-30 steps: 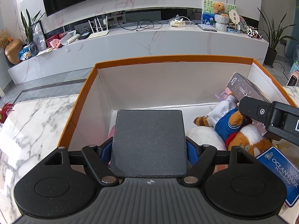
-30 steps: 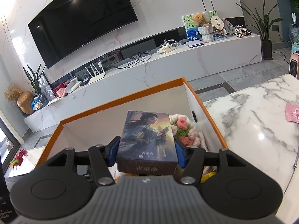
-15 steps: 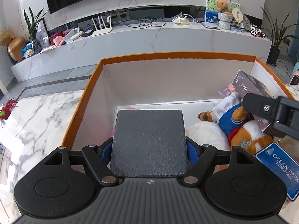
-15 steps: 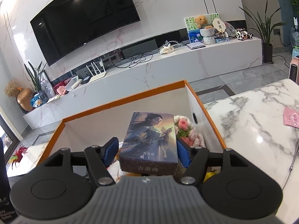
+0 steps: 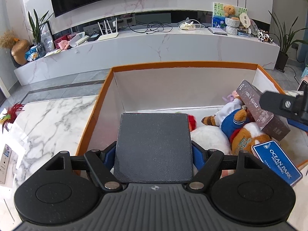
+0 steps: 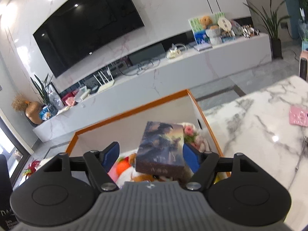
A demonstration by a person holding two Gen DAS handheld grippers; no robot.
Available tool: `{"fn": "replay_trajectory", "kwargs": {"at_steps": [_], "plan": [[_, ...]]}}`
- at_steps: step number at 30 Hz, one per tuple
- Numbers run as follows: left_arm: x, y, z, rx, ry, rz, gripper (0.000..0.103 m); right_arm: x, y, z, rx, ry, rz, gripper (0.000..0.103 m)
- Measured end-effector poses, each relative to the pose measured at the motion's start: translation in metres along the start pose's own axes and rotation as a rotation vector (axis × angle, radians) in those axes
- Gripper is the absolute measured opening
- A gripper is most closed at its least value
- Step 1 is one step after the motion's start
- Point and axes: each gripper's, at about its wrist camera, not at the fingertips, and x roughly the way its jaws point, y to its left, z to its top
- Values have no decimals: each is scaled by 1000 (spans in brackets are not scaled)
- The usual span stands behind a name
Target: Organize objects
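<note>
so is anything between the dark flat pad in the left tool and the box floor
Nothing visible blocks it. The dark pad, in the left tool, hangs over the left part of the orange-rimmed box; the white plush and bear lie to its right.

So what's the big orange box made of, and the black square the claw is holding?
The box looks like cardboard: thin, stiff walls, matte white inside, with orange along the rim. The black square in the left claw looks like hard plastic or a coated board, since its matte surface has a fine grainy texture. I can't tell which for sure.
</note>
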Motion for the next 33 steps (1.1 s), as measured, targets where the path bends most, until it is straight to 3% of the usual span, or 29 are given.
{"fn": "replay_trajectory", "kwargs": {"at_steps": [10,18,29,33], "plan": [[-9,2,1,-9,-14,6,89,-7,-5,-1,81,144,46,78],[-20,5,-2,2,-27,23,89,-15,10,-1,28,108,29,78],[-58,7,-11,-8,-34,97,89,-52,38,-4,-156,19,-138,84],[-81,15,-17,-40,-53,44,89,-72,43,-12,-178,6,-155,85]]}}
